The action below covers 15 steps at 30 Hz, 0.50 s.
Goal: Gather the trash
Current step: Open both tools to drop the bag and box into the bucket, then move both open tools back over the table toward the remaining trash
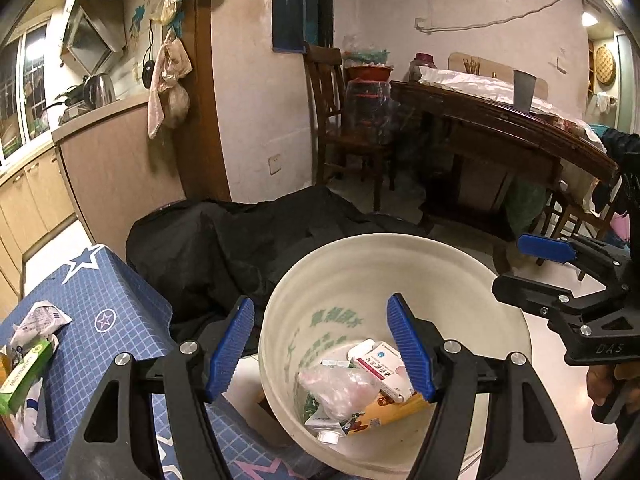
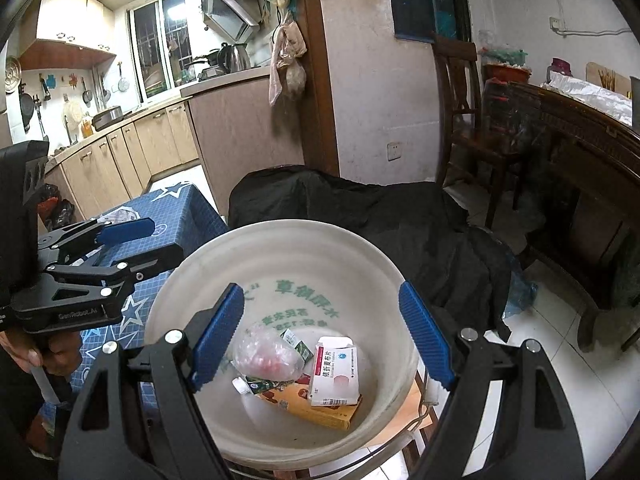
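Observation:
A white plastic bucket (image 1: pixel 400 264) (image 2: pixel 280 256) stands beside a blue star-patterned table. In it lie a white-and-red medicine box (image 2: pixel 334 372) (image 1: pixel 382 370), a clear plastic bag (image 2: pixel 266 354) (image 1: pixel 340 388), an orange carton (image 2: pixel 320 410) and a small green carton. My left gripper (image 1: pixel 320 352) is open and empty above the bucket's near left rim. My right gripper (image 2: pixel 320 340) is open and empty over the bucket's mouth; it shows at the right of the left wrist view (image 1: pixel 560 276). A green box (image 1: pixel 24 376) and white wrappers (image 1: pixel 40 316) lie on the table.
The blue table (image 1: pixel 112 304) (image 2: pixel 188 216) is left of the bucket. A black garment (image 1: pixel 224 240) (image 2: pixel 400 224) is draped behind the bucket. A dark wooden dining table (image 1: pixel 500 128) and chair (image 1: pixel 336 120) stand at the right. Kitchen cabinets (image 2: pixel 132 152) run along the left.

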{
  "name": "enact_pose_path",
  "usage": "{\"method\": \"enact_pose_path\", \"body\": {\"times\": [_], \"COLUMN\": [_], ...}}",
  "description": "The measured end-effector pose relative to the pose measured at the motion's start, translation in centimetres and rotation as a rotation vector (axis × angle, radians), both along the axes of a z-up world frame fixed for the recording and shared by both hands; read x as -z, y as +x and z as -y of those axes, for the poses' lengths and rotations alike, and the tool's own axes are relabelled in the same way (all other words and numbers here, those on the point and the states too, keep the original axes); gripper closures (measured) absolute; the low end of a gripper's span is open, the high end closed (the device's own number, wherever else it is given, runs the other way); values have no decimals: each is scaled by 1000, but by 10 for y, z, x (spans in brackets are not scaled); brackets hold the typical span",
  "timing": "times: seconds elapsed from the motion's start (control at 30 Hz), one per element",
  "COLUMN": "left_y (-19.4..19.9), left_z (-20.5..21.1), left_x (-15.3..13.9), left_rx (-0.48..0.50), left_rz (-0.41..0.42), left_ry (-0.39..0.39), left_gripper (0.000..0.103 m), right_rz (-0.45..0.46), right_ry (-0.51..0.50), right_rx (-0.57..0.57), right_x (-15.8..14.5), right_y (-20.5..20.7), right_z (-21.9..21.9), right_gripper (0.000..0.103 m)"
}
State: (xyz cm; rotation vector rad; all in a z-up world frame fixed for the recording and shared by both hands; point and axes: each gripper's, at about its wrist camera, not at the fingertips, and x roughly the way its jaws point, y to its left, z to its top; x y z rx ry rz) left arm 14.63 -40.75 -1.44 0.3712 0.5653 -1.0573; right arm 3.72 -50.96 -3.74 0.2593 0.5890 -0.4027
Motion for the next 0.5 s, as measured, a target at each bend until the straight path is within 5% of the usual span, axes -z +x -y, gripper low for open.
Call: {"method": "enact_pose_path", "body": {"times": [0.5], "left_y": [17], "left_z": [-35], "left_x": [-2], "left_rx": [-127], "left_rz": [30], "left_ry": [14], "left_gripper": [33], "right_rz": [6], "right_ry": [-16], "right_rx": [-77], "right_x": [-7], "right_y": [35], "right_z": [-31], "right_gripper": [26]}}
